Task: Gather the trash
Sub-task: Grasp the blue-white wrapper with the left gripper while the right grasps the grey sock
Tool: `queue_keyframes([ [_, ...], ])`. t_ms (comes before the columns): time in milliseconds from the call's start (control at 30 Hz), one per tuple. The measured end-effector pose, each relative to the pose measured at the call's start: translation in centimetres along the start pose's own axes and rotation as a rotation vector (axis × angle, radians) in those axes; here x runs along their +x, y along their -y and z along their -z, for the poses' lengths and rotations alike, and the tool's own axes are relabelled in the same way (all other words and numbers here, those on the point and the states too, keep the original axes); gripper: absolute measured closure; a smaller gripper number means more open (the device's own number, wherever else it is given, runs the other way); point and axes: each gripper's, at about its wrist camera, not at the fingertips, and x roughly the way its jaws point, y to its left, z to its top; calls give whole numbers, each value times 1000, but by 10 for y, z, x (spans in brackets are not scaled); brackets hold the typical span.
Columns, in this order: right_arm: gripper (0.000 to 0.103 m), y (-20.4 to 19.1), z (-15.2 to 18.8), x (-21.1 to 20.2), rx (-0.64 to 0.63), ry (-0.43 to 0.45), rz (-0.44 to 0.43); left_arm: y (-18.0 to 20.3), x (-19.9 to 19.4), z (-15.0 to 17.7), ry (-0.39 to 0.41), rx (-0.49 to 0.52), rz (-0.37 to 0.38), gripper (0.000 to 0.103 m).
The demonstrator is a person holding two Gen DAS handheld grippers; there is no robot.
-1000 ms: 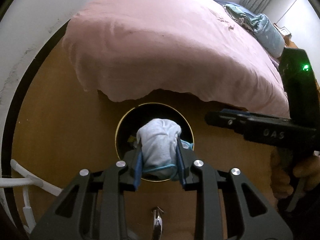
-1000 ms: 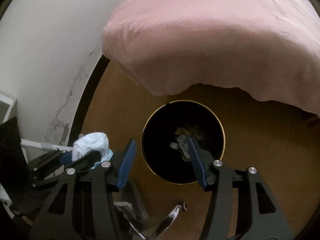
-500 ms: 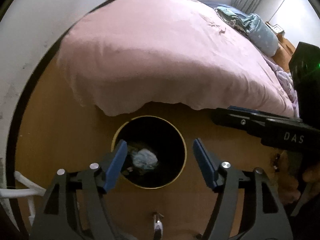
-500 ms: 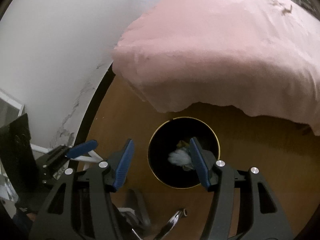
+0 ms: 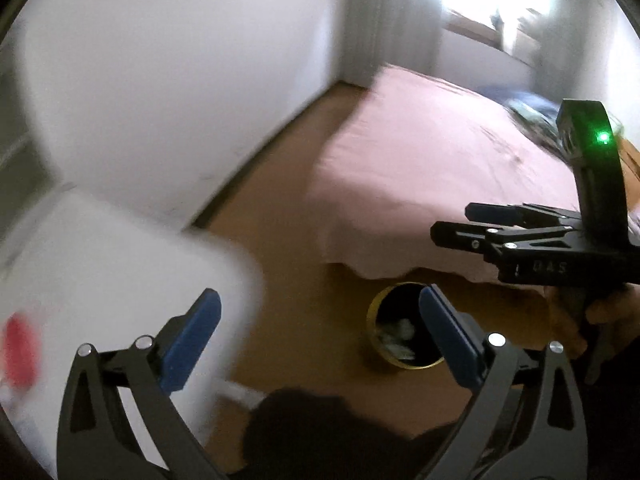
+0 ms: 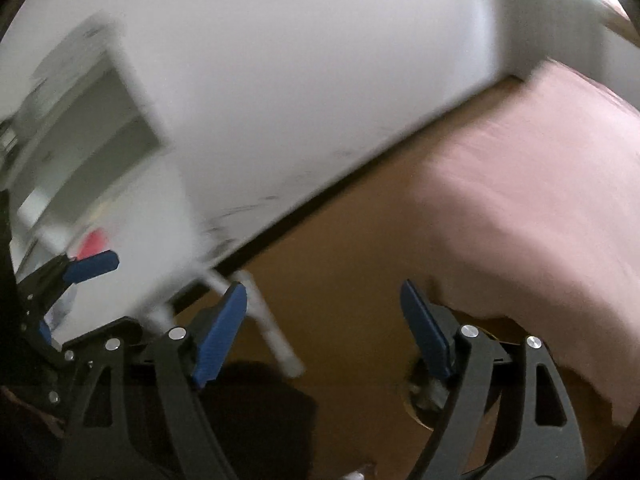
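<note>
The black bin (image 5: 404,354) with a gold rim stands on the wooden floor at the foot of the bed. A white crumpled wad (image 5: 405,326) lies inside it among other scraps. My left gripper (image 5: 318,320) is open and empty, raised well above the floor, with the bin just inside its right finger. My right gripper (image 5: 454,224) hovers to the right, above the bin, held by a hand. In the right wrist view my right gripper (image 6: 324,316) is open and empty, and only a slice of the bin (image 6: 424,398) shows behind its right finger. The left gripper (image 6: 76,294) is at the far left.
A bed with a pink cover (image 5: 420,184) fills the right. A blurred white piece of furniture (image 5: 100,272) with a red spot (image 5: 18,352) stands at the left, its white legs (image 6: 272,332) on the floor. A white wall (image 5: 180,80) runs behind. A dark shape (image 5: 304,420) lies below.
The left gripper opened and the white wad dropped into the bin. Both grippers then rose and swung left, away from the bin, so the views are blurred.
</note>
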Motion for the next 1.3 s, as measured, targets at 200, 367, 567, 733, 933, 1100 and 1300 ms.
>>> queue_keyframes([
  [200, 26, -173, -3, 39, -287, -76, -242, -128, -107, 72, 33, -261, -271, 7],
  [367, 26, -289, 17, 65, -441, -141, -397, -200, -181, 150, 46, -446, -477, 7],
  [567, 26, -367, 46, 82, -537, -195, -441, -240, -240, 216, 75, -627, -564, 7],
  [733, 27, -384, 50, 100, -507, -230, -433, -237, -248, 226, 78, -625, -567, 7],
  [933, 40, -391, 45, 120, -476, -253, -398, -239, -233, 219, 77, -587, -542, 7],
  [1100, 75, -383, 44, 118, -464, -259, -406, -236, -204, 191, 59, -538, -489, 7],
  [1300, 76, -350, 35, 92, -453, -209, -395, -229, -155, 152, 14, -442, -475, 7],
])
